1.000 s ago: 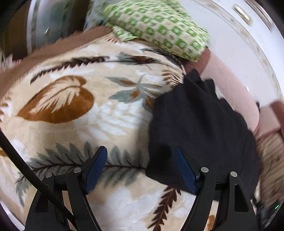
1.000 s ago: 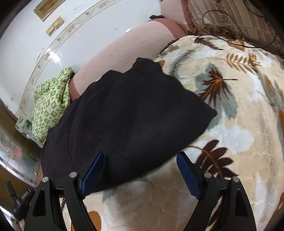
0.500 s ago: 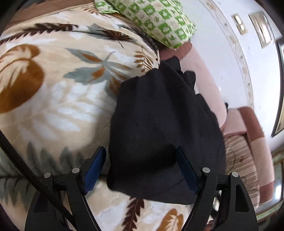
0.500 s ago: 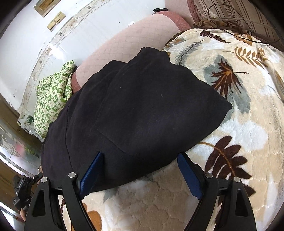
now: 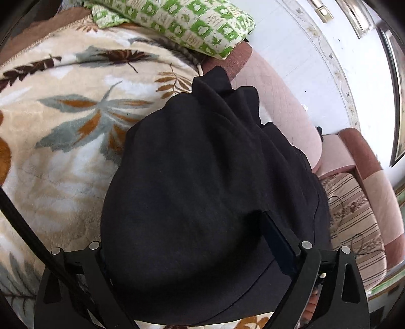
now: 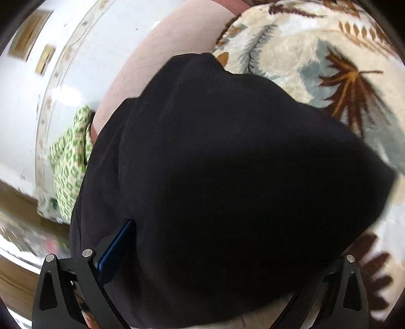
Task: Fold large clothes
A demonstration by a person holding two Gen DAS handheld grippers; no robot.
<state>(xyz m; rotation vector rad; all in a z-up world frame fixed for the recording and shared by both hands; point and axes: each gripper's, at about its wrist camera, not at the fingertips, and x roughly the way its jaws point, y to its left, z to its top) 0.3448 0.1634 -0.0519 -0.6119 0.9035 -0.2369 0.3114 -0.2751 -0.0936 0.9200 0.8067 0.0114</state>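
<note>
A folded black garment [image 5: 202, 164] lies on a cream blanket [image 5: 63, 141] printed with leaves. My left gripper [image 5: 192, 243] is low over the garment's near end, its jaws opening wide with the cloth between them. Its right blue pad [image 5: 278, 240] shows, while the left finger is hidden behind the cloth. In the right wrist view the same garment [image 6: 227, 151] fills the middle. My right gripper [image 6: 227, 253] straddles it, jaws also opening. Only its left blue pad [image 6: 115, 246] shows; the cloth covers the right finger.
A green and white patterned pillow [image 5: 182, 22] lies at the blanket's far end. A pink padded backrest [image 5: 278, 106] runs along the white wall behind the garment. A striped cushion [image 5: 354, 222] sits to the right. A black cable [image 5: 20, 217] crosses the left side.
Both grippers have come closer to the black garment, which now fills each view. Their jaws stand wider and now reach around the cloth instead of short of it.
</note>
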